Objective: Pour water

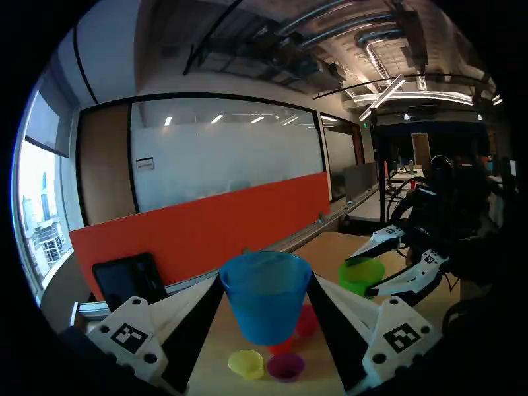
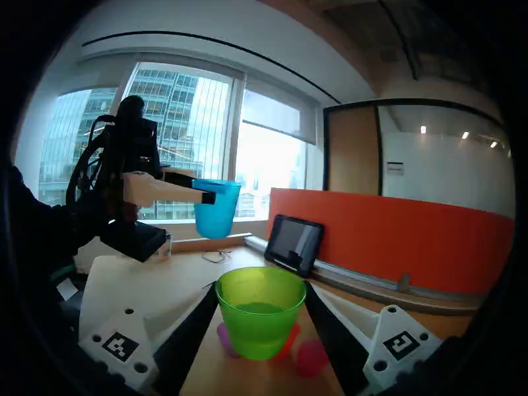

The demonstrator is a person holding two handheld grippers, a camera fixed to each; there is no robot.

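Note:
A translucent blue cup (image 1: 265, 297) is held upright above the desk, with my left gripper (image 1: 265, 303) shut on its sides. In the right gripper view that blue cup (image 2: 214, 207) hangs at the left, in front of the window. My right gripper (image 2: 261, 323) is shut on a green cup (image 2: 260, 318) with some liquid in its bottom. The left gripper view has this green cup (image 1: 360, 275) to the right, between the other gripper's white fingers (image 1: 376, 244). The two cups are apart and level.
Small cups lie on the wooden desk (image 1: 330, 247) below: a yellow one (image 1: 246, 363), a purple one (image 1: 286, 367) and a red one (image 1: 305, 321). A dark tablet (image 2: 294, 243) leans against the orange divider (image 2: 396, 237). Large windows (image 2: 185, 138) stand behind.

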